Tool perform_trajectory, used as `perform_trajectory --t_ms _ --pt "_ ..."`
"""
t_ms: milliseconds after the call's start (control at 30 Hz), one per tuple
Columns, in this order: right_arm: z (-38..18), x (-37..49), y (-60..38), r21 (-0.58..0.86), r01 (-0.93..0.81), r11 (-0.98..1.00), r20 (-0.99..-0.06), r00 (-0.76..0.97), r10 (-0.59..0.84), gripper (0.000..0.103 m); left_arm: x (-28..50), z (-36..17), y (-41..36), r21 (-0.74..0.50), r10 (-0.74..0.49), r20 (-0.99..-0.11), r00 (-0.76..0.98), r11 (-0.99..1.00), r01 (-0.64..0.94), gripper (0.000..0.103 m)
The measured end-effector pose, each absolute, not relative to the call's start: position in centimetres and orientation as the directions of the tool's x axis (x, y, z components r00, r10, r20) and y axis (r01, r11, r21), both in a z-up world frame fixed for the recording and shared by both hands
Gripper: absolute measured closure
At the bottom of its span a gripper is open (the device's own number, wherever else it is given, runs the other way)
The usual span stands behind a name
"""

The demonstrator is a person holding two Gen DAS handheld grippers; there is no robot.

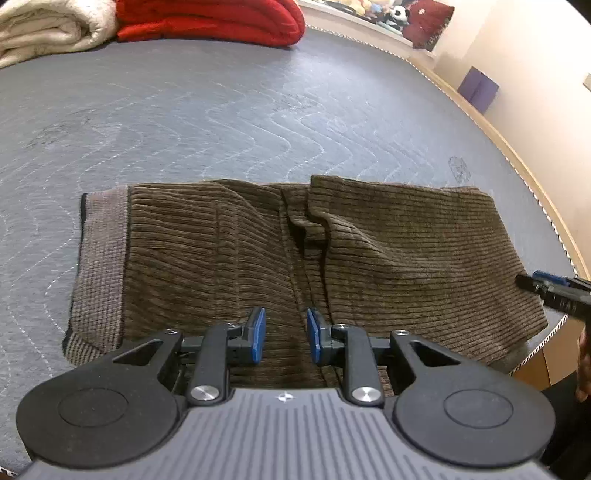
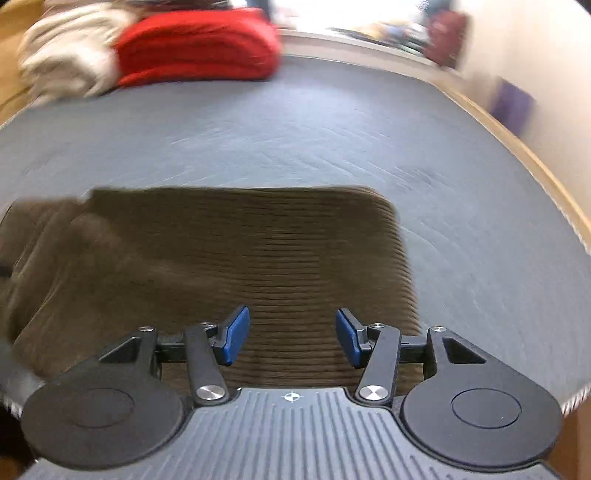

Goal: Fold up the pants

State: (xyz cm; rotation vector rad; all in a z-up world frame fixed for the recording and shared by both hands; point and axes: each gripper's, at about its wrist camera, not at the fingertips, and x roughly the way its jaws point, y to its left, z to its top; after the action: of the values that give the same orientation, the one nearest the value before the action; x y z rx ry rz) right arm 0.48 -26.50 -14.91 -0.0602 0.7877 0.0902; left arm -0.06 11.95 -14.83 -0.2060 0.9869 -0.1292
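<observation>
Left wrist view, pants: brown ribbed pants (image 1: 229, 258) lie folded across grey quilted mattress (image 1: 221, 118), near its front edge; lighter waistband (image 1: 99, 266) at left end, a crease and overlapping fold near the middle.
Right wrist view, pants: same pants (image 2: 221, 266), blurred; right edge rounded, mattress (image 2: 369, 129) bare beyond it.
Left gripper: (image 1: 286, 334) over the near-middle of the pants, blue pads (image 1: 256, 332) a narrow gap apart, no cloth pinched between them; can't tell if tips touch the fabric.
Right gripper: own view (image 2: 291, 338) shows jaws spread wide over the pants' right part, nothing between pads (image 2: 236, 338). Left view catches its tip (image 1: 554, 291) at the pants' right edge, w/ part of a hand (image 1: 583, 365) below it.
Bkgd: red blanket (image 1: 210, 20) and cream blanket (image 1: 48, 29) folded at the far end of the mattress, touching side by side.
Far right: wooden bed frame (image 1: 491, 129), purple box (image 1: 478, 88) by the wall, plush toys (image 1: 395, 14) on a ledge.
</observation>
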Motion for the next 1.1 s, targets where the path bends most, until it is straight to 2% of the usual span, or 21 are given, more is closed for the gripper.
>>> perform_trajectory --t_ms 67,333,433,667,833,900,933,1000,1067,1100 --pt "-15.4 0.5 -28.0 -0.027 -0.032 0.999 -0.703 0.711 0.004 0.048 0.2 -15.0 11.2 -0.222 -0.204 -0.818 0.538 0.975 0.032 0.068" --pt "-17.4 0.2 -34.6 0.102 0.165 0.981 -0.765 0.643 -0.029 0.038 0.7 -16.0 8.6 -0.169 -0.195 -0.836 0.514 0.981 0.098 0.064" --pt "-18.3 0.1 -35.7 0.152 0.193 0.969 -0.790 0.613 0.002 0.029 0.8 -16.2 8.4 -0.165 -0.192 -0.840 0.508 0.981 0.099 0.064" --pt "-19.3 1.4 -36.5 0.185 0.196 0.963 -0.808 0.588 0.035 0.026 1.0 -16.5 8.1 -0.155 -0.189 -0.845 0.500 0.982 0.108 0.063" --pt "-21.0 2.3 -37.5 0.327 0.233 0.916 -0.834 0.526 0.164 0.024 1.0 -16.5 8.1 -0.150 -0.186 -0.848 0.497 0.982 0.112 0.058" --pt "-21.4 2.5 -37.5 0.337 0.236 0.911 -0.831 0.530 0.171 0.024 0.8 -16.4 8.1 -0.153 -0.190 -0.845 0.500 0.982 0.114 0.058" --pt "-21.4 2.6 -37.4 0.337 0.230 0.913 -0.827 0.535 0.170 0.026 0.8 -16.4 8.2 -0.153 -0.191 -0.844 0.502 0.981 0.115 0.057" --pt "-21.2 2.6 -36.9 0.345 0.199 0.917 -0.812 0.554 0.185 0.042 0.7 -16.3 8.3 -0.153 -0.189 -0.842 0.505 0.982 0.113 0.057" --pt "-20.8 2.6 -36.2 0.308 0.179 0.934 -0.810 0.564 0.158 0.050 0.7 -16.2 8.5 -0.155 -0.189 -0.841 0.507 0.982 0.109 0.057" --pt "-20.6 2.5 -35.9 0.305 0.170 0.937 -0.806 0.571 0.158 0.060 0.7 -16.2 8.6 -0.156 -0.189 -0.840 0.509 0.982 0.107 0.057"
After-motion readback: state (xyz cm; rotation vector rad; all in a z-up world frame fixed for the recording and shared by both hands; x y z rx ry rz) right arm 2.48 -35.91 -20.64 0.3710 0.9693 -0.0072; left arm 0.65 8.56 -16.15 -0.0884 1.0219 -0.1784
